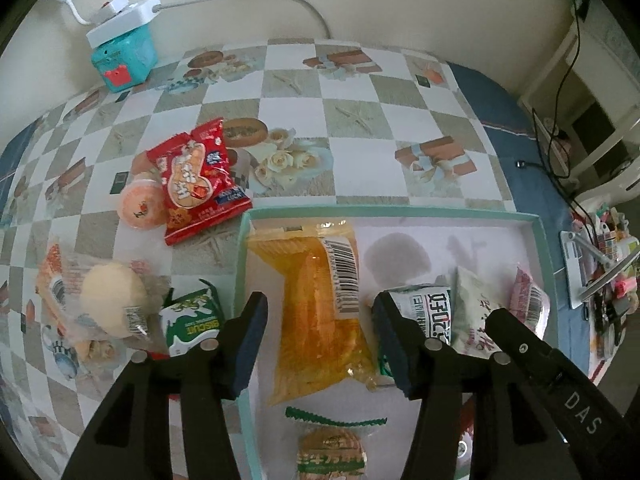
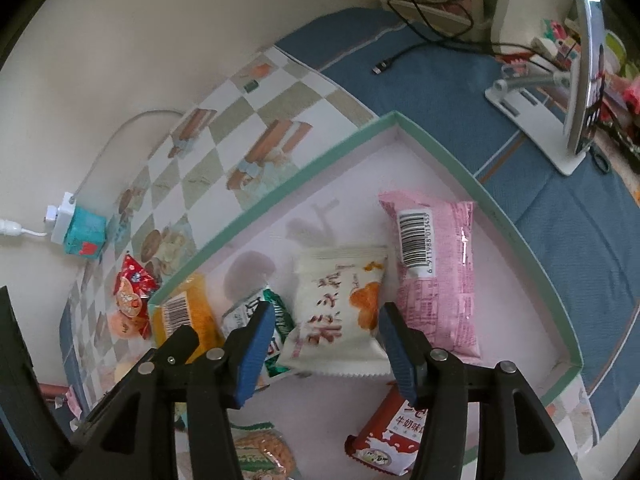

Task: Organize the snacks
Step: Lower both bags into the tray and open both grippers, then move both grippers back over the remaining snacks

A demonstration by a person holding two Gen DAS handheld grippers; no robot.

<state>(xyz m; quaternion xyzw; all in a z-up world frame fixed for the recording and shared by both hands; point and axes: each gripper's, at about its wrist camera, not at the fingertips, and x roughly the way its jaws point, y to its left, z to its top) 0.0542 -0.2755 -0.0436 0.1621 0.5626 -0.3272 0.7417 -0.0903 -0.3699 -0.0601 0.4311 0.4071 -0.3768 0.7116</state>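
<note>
A shallow white tray with a green rim point(image 1: 400, 212) point(image 2: 320, 152) lies on the checkered tablecloth. My left gripper point(image 1: 318, 320) is open above an orange snack pack point(image 1: 316, 312) lying in the tray. My right gripper point(image 2: 326, 328) is open above a white pack with orange print point(image 2: 340, 312); its black finger point(image 1: 516, 336) shows in the left wrist view. A pink pack point(image 2: 436, 276), a green-and-white pack point(image 2: 256, 316), a red-and-white pack point(image 2: 388, 440) and a round biscuit pack point(image 1: 332, 452) also lie in the tray.
Left of the tray lie a red snack pack point(image 1: 196, 184), a peach jelly cup point(image 1: 140, 204), a clear-wrapped bun point(image 1: 112, 300) and a green biscuit pack point(image 1: 192, 320). A teal box with a power strip point(image 1: 124, 48) stands by the wall. A phone stand point(image 2: 540, 120) and cable are at right.
</note>
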